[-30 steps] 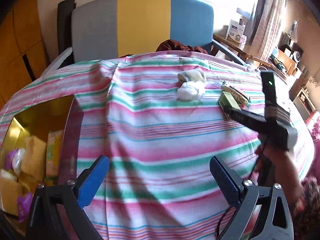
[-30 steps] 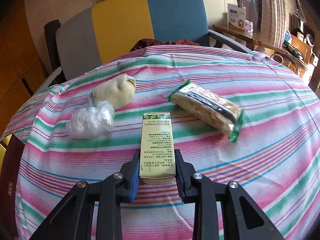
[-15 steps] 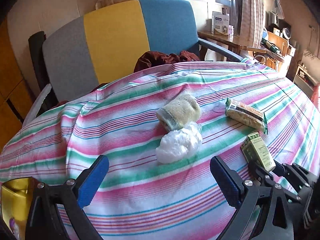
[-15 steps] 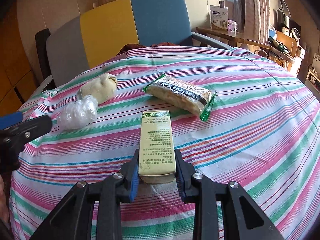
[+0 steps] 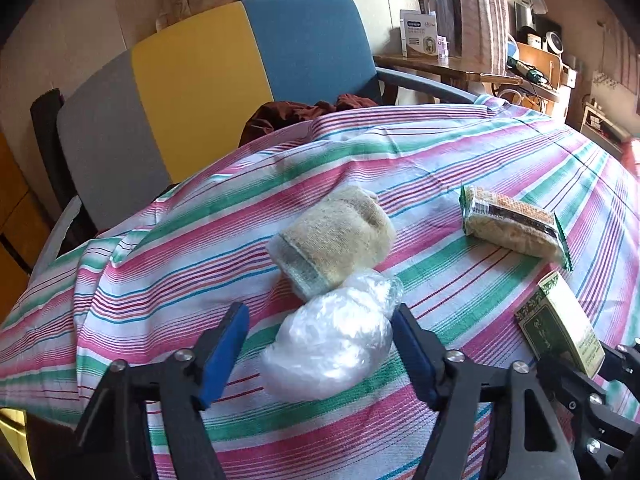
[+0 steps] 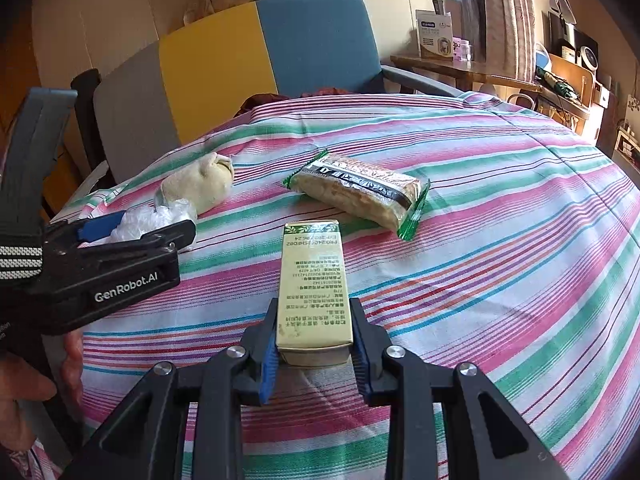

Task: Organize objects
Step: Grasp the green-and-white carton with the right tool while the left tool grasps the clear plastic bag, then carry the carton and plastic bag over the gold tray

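Observation:
A crumpled clear plastic bundle (image 5: 332,348) lies on the striped tablecloth (image 5: 160,264), against a rolled beige sock (image 5: 336,236). My left gripper (image 5: 320,312) straddles the bundle with its jaws closing. The right pad touches the plastic, while the left pad still stands apart from it. In the right wrist view the left gripper (image 6: 148,226) is low over the plastic bundle (image 6: 152,216). My right gripper (image 6: 314,308) is shut on a cream and green carton (image 6: 314,280), held just above the cloth. A wrapped snack bar (image 6: 360,192) lies beyond the carton.
A grey, yellow and blue chair (image 5: 200,80) stands behind the table with a maroon cloth (image 5: 304,112) on its seat. A wooden side table (image 5: 440,68) with boxes is at the back right. A yellow bin corner (image 5: 8,428) shows at the lower left. A hand (image 6: 24,392) holds the left gripper.
My left gripper has swung from beside the yellow bin over to the plastic bundle, dropped lower, and its jaws have narrowed around it. The right gripper has kept the carton almost still.

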Demonstrator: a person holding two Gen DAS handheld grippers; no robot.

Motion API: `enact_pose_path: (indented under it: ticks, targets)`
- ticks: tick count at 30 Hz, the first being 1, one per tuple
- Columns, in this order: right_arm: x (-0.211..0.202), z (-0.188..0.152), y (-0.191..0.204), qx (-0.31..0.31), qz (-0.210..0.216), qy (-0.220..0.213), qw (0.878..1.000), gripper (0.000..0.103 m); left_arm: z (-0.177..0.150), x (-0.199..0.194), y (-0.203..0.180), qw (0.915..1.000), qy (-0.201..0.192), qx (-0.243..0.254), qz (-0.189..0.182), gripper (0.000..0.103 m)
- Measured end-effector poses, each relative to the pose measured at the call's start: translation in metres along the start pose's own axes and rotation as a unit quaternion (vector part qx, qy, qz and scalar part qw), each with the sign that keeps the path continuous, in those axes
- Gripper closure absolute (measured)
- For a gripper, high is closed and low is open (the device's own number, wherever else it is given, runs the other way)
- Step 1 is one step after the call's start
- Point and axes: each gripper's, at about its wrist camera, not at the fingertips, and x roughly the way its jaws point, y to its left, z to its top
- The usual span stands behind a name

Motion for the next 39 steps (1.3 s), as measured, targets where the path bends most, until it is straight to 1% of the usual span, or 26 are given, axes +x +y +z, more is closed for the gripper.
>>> enact_pose_path:
  ticks: [1, 2, 3, 4, 8, 13, 23, 26, 27, 29, 31, 34, 36, 39]
  targets:
    - [0.000, 0.000, -0.001, 0.001, 0.002, -0.001, 1.000, 0.072, 0.000, 0.001, -0.002, 1.0000, 0.001, 0.004, -0.001, 0.049]
    - [0.000, 0.000, -0.001, 0.002, 0.002, -0.001, 1.000, 0.072, -0.001, 0.002, -0.003, 1.0000, 0.001, 0.006, 0.000, 0.056]
    - [-0.001, -0.001, -0.001, 0.002, 0.002, -0.002, 1.000, 0.072, -0.002, 0.002, -0.003, 1.0000, 0.000, 0.006, 0.002, 0.056]
    - [-0.001, -0.001, -0.001, 0.002, 0.001, -0.002, 1.000, 0.072, -0.002, 0.003, -0.003, 1.0000, 0.000, 0.005, 0.007, 0.060]
    - [-0.001, -0.001, -0.001, 0.003, 0.000, -0.004, 1.000, 0.072, -0.005, -0.001, 0.002, 0.9998, -0.007, -0.009, 0.014, 0.064]
    - [-0.001, -0.002, 0.001, -0.001, -0.006, -0.005, 1.000, 0.072, -0.014, -0.014, 0.012, 0.9985, -0.022, -0.038, 0.032, 0.065]
    - [-0.004, -0.002, 0.000, -0.001, -0.019, -0.013, 1.000, 0.073, -0.044, -0.053, 0.011, 0.9955, -0.056, -0.053, 0.055, 0.065]
    - [-0.005, -0.002, 0.004, -0.010, -0.025, -0.016, 1.000, 0.073, -0.053, -0.062, 0.012, 0.9951, -0.057, -0.060, 0.053, 0.065]
    - [-0.010, -0.003, 0.008, -0.022, -0.029, -0.028, 0.999, 0.073, -0.057, -0.065, 0.012, 0.9949, -0.058, -0.063, 0.054, 0.065]
    - [-0.013, -0.004, 0.011, -0.029, -0.030, -0.035, 0.999, 0.073, -0.064, -0.073, 0.014, 0.9940, -0.062, -0.071, 0.055, 0.065]
    - [-0.019, -0.004, 0.017, -0.043, -0.032, -0.050, 0.997, 0.073, -0.071, -0.083, 0.017, 0.9928, -0.071, -0.084, 0.050, 0.065]
    - [-0.024, -0.005, 0.023, -0.059, -0.028, -0.065, 0.996, 0.073, -0.084, -0.096, 0.025, 0.9919, -0.067, -0.100, 0.041, 0.065]
    - [-0.025, -0.005, 0.025, -0.065, -0.029, -0.068, 0.995, 0.073, -0.091, -0.105, 0.033, 0.9902, -0.066, -0.118, 0.035, 0.065]
    - [-0.021, -0.005, 0.028, -0.073, -0.034, -0.061, 0.995, 0.073, -0.099, -0.121, 0.046, 0.9871, -0.066, -0.145, 0.018, 0.065]
